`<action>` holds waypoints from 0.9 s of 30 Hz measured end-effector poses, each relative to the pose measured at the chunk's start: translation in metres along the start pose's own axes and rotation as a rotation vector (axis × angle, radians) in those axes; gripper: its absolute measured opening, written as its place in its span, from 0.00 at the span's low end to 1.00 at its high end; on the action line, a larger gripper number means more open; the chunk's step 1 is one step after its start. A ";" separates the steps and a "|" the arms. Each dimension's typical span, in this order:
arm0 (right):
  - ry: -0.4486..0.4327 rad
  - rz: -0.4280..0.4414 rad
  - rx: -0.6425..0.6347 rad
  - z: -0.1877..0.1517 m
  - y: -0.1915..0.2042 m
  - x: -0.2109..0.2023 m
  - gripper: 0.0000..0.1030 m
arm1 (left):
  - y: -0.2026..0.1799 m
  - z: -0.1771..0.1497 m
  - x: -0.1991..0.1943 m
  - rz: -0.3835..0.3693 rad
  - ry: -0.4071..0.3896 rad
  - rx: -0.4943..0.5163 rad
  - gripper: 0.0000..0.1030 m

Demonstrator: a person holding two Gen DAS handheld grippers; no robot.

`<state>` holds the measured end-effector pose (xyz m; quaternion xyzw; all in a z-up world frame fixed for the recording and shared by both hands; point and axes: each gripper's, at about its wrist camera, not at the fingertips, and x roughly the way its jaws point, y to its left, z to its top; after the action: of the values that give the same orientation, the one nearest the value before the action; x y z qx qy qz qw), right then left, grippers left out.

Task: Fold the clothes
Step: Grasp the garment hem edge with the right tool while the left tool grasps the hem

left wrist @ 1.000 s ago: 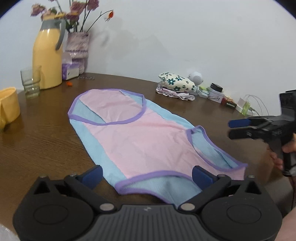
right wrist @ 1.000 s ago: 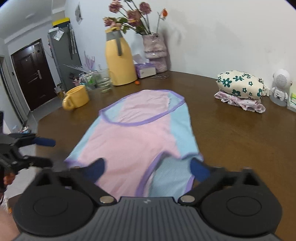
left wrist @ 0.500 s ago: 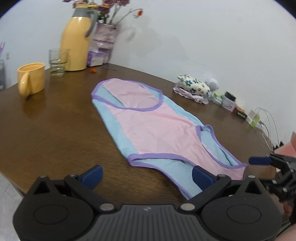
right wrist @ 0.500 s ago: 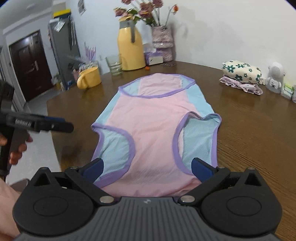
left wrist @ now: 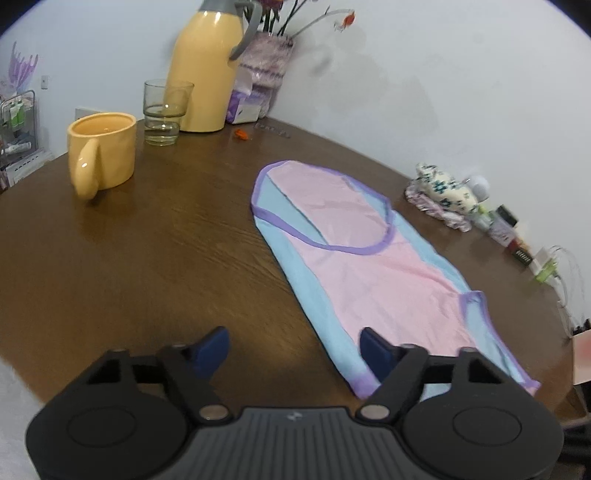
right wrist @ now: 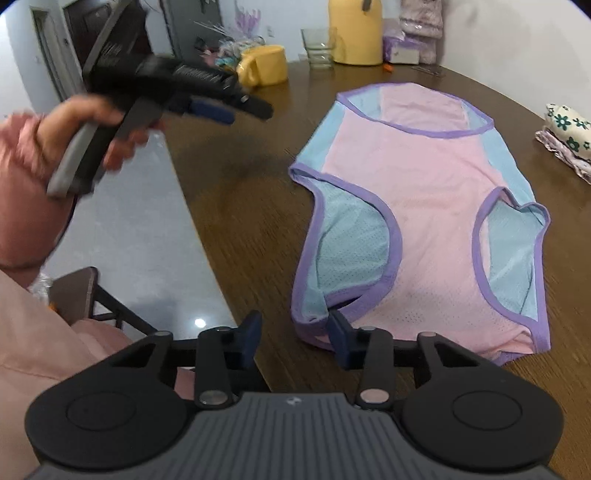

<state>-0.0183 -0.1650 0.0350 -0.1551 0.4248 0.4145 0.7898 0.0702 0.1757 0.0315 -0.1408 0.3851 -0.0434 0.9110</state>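
Both grippers are closing on nothing: the right gripper (right wrist: 293, 338) at the near shoulder of the pink sleeveless top (right wrist: 424, 206), the left gripper (left wrist: 293, 349) beside its side edge. Folding hasn't begun; next, each must pinch fabric on the desk (left wrist: 147, 258).

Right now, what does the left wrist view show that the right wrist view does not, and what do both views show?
Only the left wrist view shows the flower stems and the charger cables. Only the right wrist view shows the left tool in a hand, a pink sleeve, a dark door and the floor. Both show the pink and blue garment, yellow mug, glass, yellow jug and table.
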 end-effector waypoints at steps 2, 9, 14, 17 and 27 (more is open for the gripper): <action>0.000 -0.037 0.023 0.000 0.001 0.001 0.38 | 0.001 0.013 0.016 0.008 0.017 0.009 0.61; -0.006 -0.096 0.142 -0.002 -0.008 -0.008 0.38 | 0.005 0.040 0.050 -0.003 0.040 0.032 0.57; 0.022 -0.112 0.139 0.005 0.000 0.012 0.38 | 0.008 0.053 0.061 -0.009 0.037 0.051 0.57; 0.040 -0.131 0.123 0.007 0.003 0.023 0.34 | 0.008 0.056 0.064 -0.016 0.031 0.095 0.55; 0.070 -0.162 0.071 0.009 0.003 0.027 0.14 | 0.002 0.098 0.118 0.048 0.015 0.239 0.44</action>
<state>-0.0081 -0.1435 0.0185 -0.1749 0.4525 0.3284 0.8104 0.2228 0.1776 0.0143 -0.0215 0.3873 -0.0683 0.9192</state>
